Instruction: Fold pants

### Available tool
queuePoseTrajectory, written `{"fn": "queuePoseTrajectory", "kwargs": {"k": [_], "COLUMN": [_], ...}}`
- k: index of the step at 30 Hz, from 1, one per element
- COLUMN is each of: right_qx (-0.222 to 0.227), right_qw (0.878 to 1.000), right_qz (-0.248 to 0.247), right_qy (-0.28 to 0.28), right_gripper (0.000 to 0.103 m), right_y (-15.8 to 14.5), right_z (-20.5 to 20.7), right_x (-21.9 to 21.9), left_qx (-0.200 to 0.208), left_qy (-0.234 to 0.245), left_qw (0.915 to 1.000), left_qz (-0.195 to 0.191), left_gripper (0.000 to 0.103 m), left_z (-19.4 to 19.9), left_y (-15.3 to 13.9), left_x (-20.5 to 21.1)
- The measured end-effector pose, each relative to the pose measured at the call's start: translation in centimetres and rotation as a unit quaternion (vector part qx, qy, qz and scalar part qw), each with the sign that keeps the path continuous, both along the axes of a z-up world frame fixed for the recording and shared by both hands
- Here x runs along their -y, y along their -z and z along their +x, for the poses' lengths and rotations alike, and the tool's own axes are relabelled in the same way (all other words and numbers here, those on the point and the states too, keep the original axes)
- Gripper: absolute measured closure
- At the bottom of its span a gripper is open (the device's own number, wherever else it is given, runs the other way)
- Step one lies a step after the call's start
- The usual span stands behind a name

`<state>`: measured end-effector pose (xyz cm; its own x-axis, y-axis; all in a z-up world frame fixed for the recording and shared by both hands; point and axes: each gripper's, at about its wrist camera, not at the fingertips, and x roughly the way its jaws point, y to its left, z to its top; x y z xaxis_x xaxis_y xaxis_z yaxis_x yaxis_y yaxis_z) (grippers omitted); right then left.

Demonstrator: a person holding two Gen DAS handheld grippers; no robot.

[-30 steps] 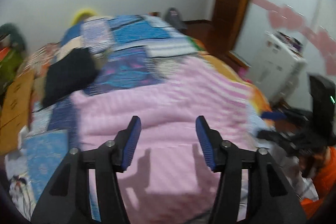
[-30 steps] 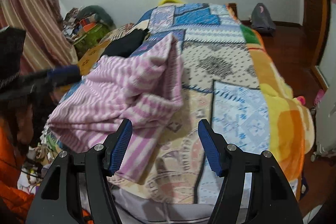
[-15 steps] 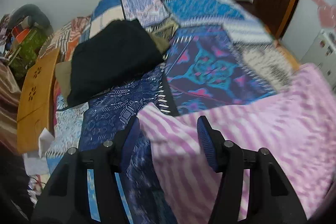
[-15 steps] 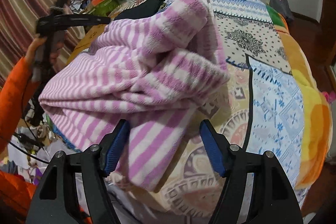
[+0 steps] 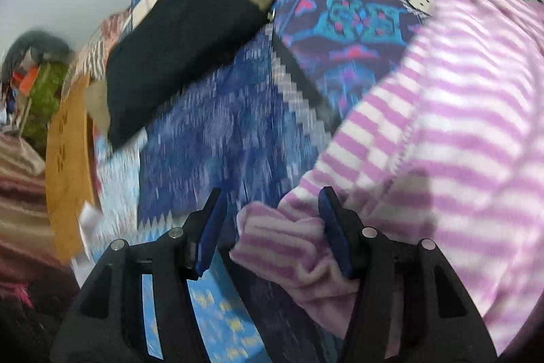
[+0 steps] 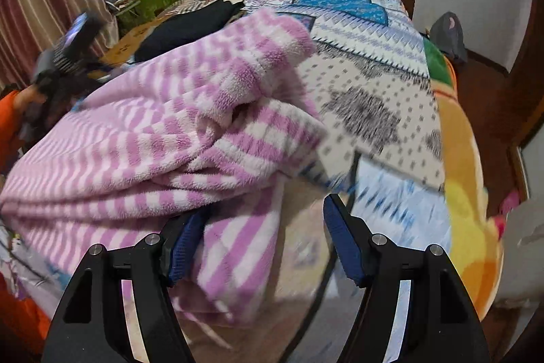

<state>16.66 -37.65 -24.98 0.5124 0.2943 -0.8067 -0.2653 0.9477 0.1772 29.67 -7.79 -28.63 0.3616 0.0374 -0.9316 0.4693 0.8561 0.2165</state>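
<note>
Left wrist view: my left gripper jaws stand apart, a bunched corner of the pink-and-white striped fleece pants between them, touching the right pad only, not clamped. Pants lie on the patchwork patterned bedspread; a folded black garment sits further up. Right wrist view: my right gripper is also apart, its left pad against a pants fold. Only this view shows an orange sleeve.
</note>
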Motion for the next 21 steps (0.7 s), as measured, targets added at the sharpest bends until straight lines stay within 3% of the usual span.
{"fn": "queuePoseTrajectory", "kwargs": {"k": [6, 9, 16, 21], "right_qx": [0.015, 0.023, 0.066, 0.093], "right_qw": [0.999, 0.999, 0.997, 0.995], "right_qz": [-0.026, -0.037, -0.009, 0.001], "right_qy": [0.018, 0.025, 0.043, 0.048], "right_gripper": [0.038, 0.038, 0.038, 0.036], "right_y": [1.0, 0.0, -4.7, -7.2], "right_z": [5.2, 5.6, 0.4, -4.7], "right_x": [1.0, 1.4, 3.8, 4.2], "left_qx": [-0.010, -0.005, 0.013, 0.030], "left_qy": [-0.027, -0.039, -0.050, -0.036], "left_qw": [0.9992, 0.9986, 0.9960, 0.9941], "left_qz": [-0.029, -0.036, -0.073, -0.098], "left_gripper": [0.056, 0.059, 0.072, 0.072], "left_z": [-4.9, -7.0, -11.0, -13.4], "left_y": [-0.8, -1.6, -3.4, -4.7], "left_x": [-0.1, 0.6, 3.1, 5.4]}}
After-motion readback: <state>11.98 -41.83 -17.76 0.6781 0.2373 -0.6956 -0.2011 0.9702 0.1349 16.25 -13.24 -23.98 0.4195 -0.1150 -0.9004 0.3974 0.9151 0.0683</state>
